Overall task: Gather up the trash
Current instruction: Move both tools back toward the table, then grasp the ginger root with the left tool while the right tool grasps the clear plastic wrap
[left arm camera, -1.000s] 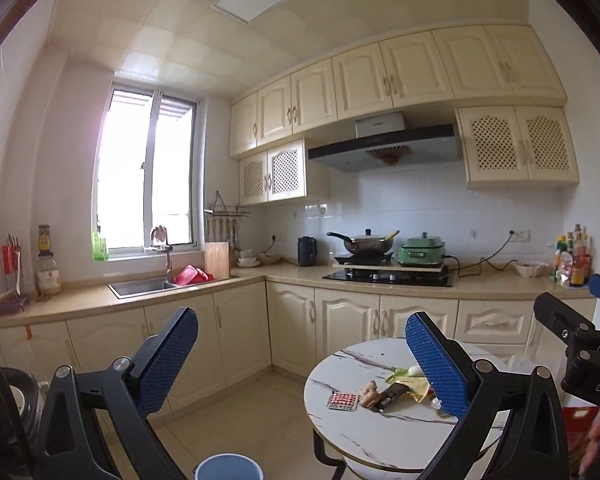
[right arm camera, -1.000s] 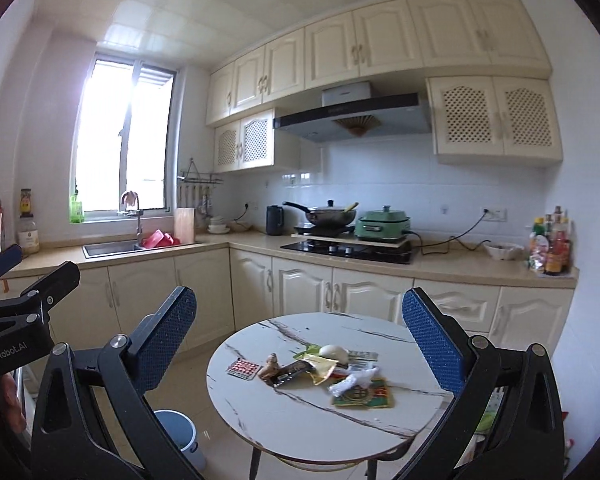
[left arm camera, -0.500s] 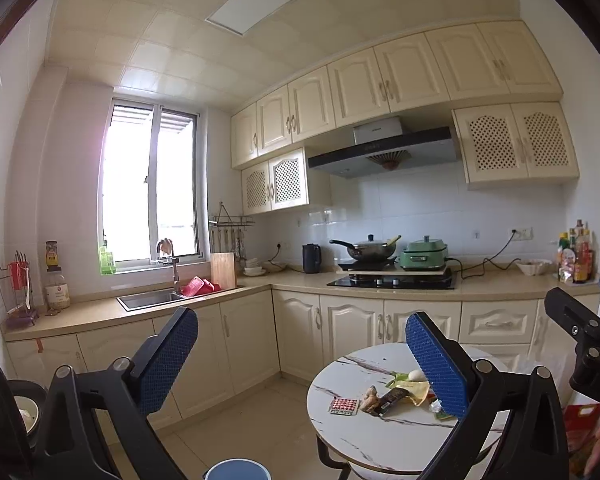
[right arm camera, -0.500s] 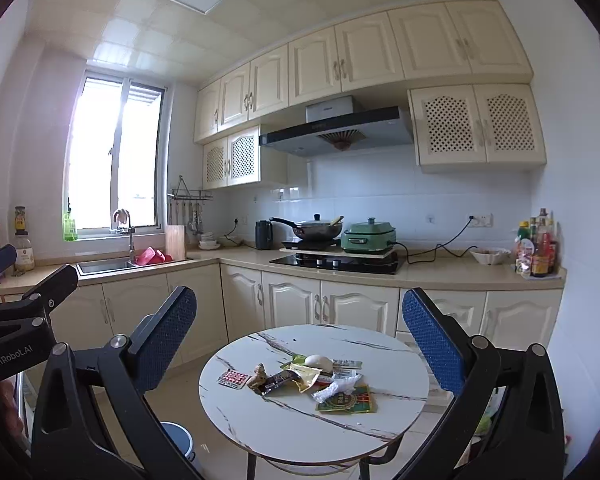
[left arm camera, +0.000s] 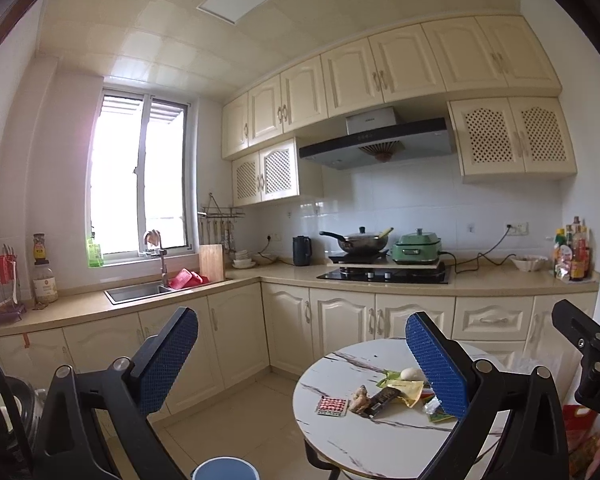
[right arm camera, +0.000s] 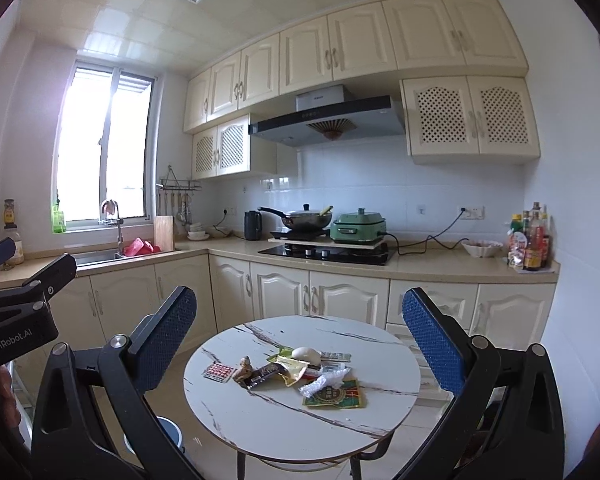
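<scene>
From the left wrist, the left gripper (left arm camera: 300, 356) is gaping wide and gripping nothing, hanging well short of the round white marble-patterned table (left arm camera: 364, 440). A round blue plastic bin (left arm camera: 225, 469) is peeking in at the bottom edge; its contents are hidden.

From the right wrist, the right gripper (right arm camera: 300, 336) is likewise spread wide and carrying nothing. The scattered wrappers and food scraps (right arm camera: 288, 372) are lying mid-table, untouched. This looks like the approach step; next, one claw needs lowering over a single piece.
</scene>
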A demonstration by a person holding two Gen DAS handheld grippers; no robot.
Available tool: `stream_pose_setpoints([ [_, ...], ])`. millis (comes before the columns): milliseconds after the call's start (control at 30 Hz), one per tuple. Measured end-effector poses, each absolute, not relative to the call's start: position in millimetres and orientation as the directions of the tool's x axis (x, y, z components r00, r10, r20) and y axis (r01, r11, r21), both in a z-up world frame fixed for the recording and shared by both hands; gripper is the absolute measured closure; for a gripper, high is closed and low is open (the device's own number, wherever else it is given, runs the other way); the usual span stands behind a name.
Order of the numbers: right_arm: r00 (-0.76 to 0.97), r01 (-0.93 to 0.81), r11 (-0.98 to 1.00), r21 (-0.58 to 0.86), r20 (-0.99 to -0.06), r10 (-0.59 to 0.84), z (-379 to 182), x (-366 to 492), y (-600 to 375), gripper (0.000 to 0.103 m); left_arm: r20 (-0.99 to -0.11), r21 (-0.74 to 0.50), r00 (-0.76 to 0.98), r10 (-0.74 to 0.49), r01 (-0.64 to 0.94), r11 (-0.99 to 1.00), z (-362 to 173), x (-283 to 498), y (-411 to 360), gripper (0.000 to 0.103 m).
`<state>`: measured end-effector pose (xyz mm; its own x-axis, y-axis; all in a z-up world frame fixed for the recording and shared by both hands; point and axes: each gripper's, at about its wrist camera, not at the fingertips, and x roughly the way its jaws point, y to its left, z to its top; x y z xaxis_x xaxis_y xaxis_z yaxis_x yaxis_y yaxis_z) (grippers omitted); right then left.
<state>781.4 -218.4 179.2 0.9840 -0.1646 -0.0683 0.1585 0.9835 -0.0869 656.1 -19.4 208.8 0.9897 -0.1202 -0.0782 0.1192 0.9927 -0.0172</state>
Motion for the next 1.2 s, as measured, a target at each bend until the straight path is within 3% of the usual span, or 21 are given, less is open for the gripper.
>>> stream_pose_setpoints([
  [500,0.925,0.265,0.963,-0.053,-0.268,-0.269,116.6,872.1,-288.9,0.000,-0.288,0.042,0.939,-0.189,0.210,0.977,185.8,800.7,-134.7,0.001],
  [967,0.765,0.279,0.959,-0.053,-0.592,-0.255,0.7,1002.5,-355.7,0.000,-0.557,0.015,0.804,-0.210,0.262,0.965,120.9,1023.9,-190.7,0.001],
  [1200,0.714,0.255,0.966,-0.038,-0.667,-0.214,-38.6,1047.9,-360.8,0.000,-0.648,-0.037,0.701,-0.298,0.362,0.931,84.4,1135.8,-227.1,0.001],
])
